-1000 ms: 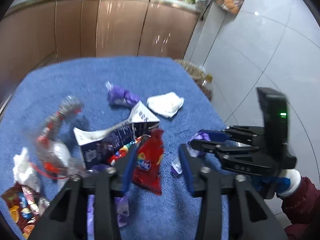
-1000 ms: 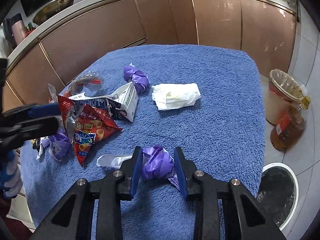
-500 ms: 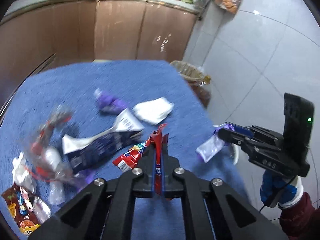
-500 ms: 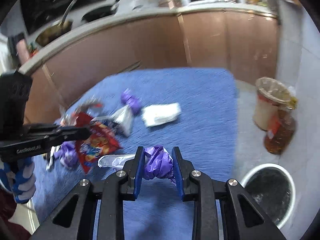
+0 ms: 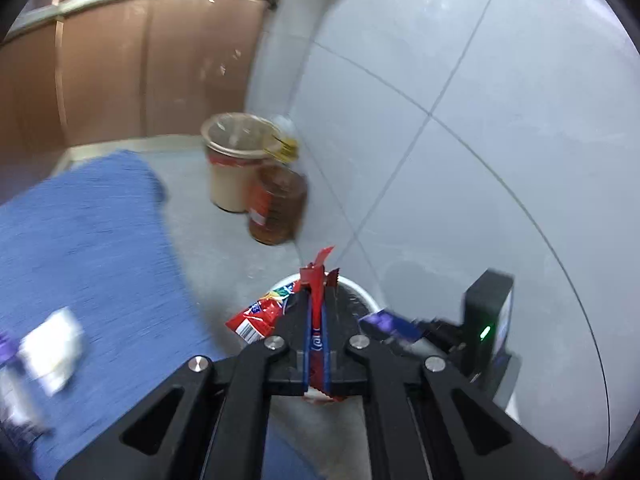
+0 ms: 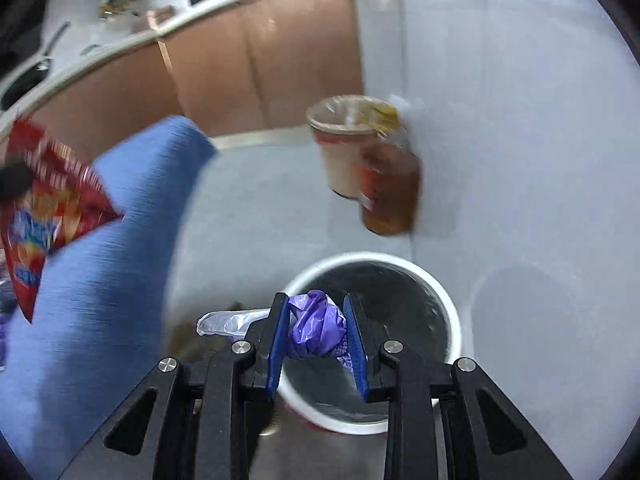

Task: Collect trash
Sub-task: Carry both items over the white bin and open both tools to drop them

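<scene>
2 pieces of trash are held above the floor: a crumpled purple plastic wrapper (image 6: pixel 316 330) hangs over the round white bin with a dark liner (image 6: pixel 450 312), and a red foil snack bag (image 5: pixel 316 322) hangs near that bin's rim. The right tool (image 6: pixel 316 334) is clamped on the wrapper and the left tool (image 5: pixel 316 312) pinches the bag with its fingers nearly together. Beside them lies the blue-towelled worktop (image 6: pixel 120 280), and farther off a beige lined bin (image 6: pixel 344 148) stands touching an amber oil bottle (image 6: pixel 390 192).
</scene>
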Demonstrator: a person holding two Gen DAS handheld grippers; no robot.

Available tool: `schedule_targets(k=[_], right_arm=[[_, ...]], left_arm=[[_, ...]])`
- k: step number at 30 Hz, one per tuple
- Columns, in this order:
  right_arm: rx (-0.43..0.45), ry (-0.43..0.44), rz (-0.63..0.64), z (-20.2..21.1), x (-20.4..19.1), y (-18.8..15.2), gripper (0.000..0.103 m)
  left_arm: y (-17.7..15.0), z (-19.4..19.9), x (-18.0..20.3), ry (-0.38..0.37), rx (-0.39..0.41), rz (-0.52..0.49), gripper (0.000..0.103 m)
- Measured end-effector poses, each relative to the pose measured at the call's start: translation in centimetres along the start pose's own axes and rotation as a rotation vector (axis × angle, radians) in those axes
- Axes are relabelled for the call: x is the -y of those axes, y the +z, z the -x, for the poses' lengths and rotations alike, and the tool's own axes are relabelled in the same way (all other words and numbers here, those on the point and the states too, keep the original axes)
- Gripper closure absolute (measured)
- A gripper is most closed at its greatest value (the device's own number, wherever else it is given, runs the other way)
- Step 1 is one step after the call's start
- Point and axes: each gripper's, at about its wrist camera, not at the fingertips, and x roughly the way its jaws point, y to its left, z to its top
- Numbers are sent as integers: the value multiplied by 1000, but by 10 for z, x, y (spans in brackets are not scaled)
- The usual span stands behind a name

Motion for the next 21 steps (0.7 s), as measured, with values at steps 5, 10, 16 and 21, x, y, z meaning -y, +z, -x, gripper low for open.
schedule_targets(k=[5,10,16,21], right_arm=[[-47,-59,-52,-42,27,-11,74],[-66,-97,-95,-64,45,-17,59],[-67,-125,-117,-60,55,-22,53],[-32,-131,-138,-35,51,-20,53]], left_arm=[[13,-76,12,-4,-87,14,95],[13,-119,16,4,-131,29,75],[10,-127,20,-8,-134,42,66],[8,-93,31,15,-67,7,66]])
